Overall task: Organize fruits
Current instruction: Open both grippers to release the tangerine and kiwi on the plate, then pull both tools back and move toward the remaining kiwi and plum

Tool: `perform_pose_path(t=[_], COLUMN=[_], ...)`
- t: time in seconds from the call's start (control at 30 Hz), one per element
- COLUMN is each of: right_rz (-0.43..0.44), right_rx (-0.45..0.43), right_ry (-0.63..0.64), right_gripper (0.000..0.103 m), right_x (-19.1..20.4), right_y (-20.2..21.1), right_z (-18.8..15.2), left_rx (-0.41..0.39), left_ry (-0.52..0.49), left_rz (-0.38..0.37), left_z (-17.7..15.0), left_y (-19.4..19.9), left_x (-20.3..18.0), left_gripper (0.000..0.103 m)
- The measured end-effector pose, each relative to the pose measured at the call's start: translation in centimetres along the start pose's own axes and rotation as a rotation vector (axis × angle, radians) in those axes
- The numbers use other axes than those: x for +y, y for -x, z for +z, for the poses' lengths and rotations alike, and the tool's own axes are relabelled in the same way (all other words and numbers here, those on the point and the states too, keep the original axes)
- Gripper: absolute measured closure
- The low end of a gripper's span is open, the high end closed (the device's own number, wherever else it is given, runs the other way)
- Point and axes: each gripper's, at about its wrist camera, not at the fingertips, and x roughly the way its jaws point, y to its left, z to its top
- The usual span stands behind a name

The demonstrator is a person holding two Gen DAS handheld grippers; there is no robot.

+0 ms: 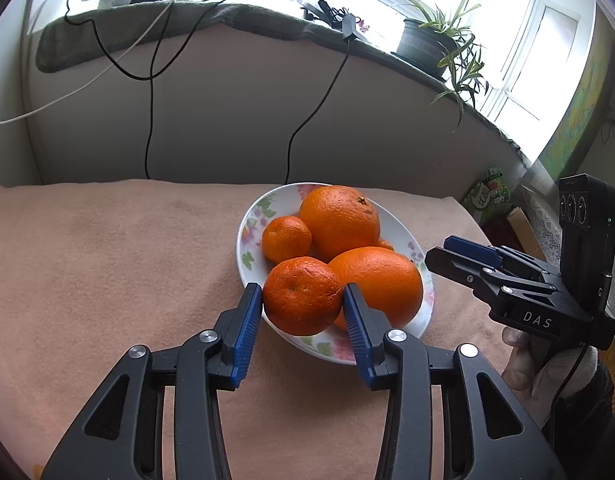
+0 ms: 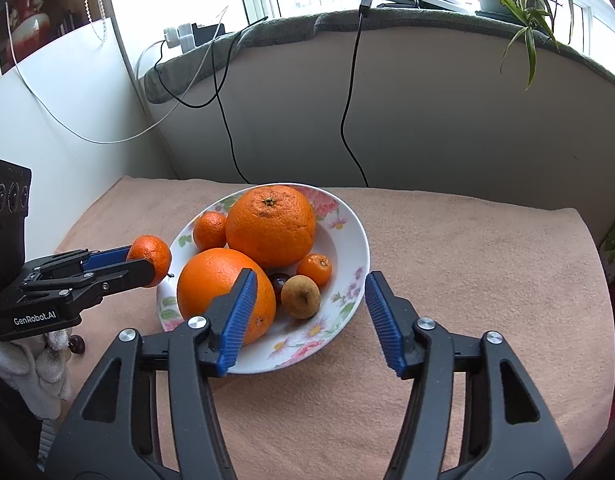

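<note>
A floral white plate [image 1: 245,256] [image 2: 347,256] sits on the pink cloth. It holds two large oranges [image 2: 271,226] [image 2: 215,284], a small mandarin [image 2: 209,230], a tiny orange [image 2: 314,269], a brown fruit [image 2: 300,296] and a dark one [image 2: 278,280]. My left gripper [image 1: 302,300] is shut on a mandarin [image 1: 302,295] [image 2: 149,254] at the plate's left rim. My right gripper [image 2: 307,296] is open and empty, just in front of the plate; in the left wrist view it [image 1: 439,250] shows at the plate's right.
A pink cloth [image 1: 107,264] covers the table. Behind it is a grey wall with hanging cables [image 2: 349,112] and a sill with a potted plant [image 1: 431,46]. A small dark fruit [image 2: 76,344] lies at the left table edge.
</note>
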Motion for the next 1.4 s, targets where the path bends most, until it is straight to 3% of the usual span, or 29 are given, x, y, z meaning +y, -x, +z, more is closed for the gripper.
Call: perform_pose_path(t=[0.1, 0.23, 0.47, 0.53, 1.4], right_rz=[-0.006, -0.010, -0.010, -0.011, 0.015], right_rx=[-0.008, -0.020, -0.019, -0.017, -0.034], right_ry=[0.004, 0.004, 0.013, 0.015, 0.062], right_gripper=[0.030, 0.020, 0.017, 0.017, 0.017], right_x=[0.1, 0.2, 0.6, 0.8, 4.6], right_y=[0.2, 0.6, 1.0, 1.1, 3.4], right_z=[0.1, 0.0, -0.3, -0.3, -1.2], left_rx=[-0.012, -0.024, -0.032, -0.038, -0.104], left_ry=[-0.007, -0.019, -0.019, -0.018, -0.010], left_rz=[-0.006, -0.002, 0.004, 0.009, 0.062], left_z=[0.1, 0.4, 0.2, 0.1, -1.4], left_y=[0.4, 0.8, 1.5, 1.7, 6.1], left_x=[-0.2, -0.5, -0.5, -0.5, 0.3], left_gripper=[0.049, 0.046, 0.039, 0.033, 0.032])
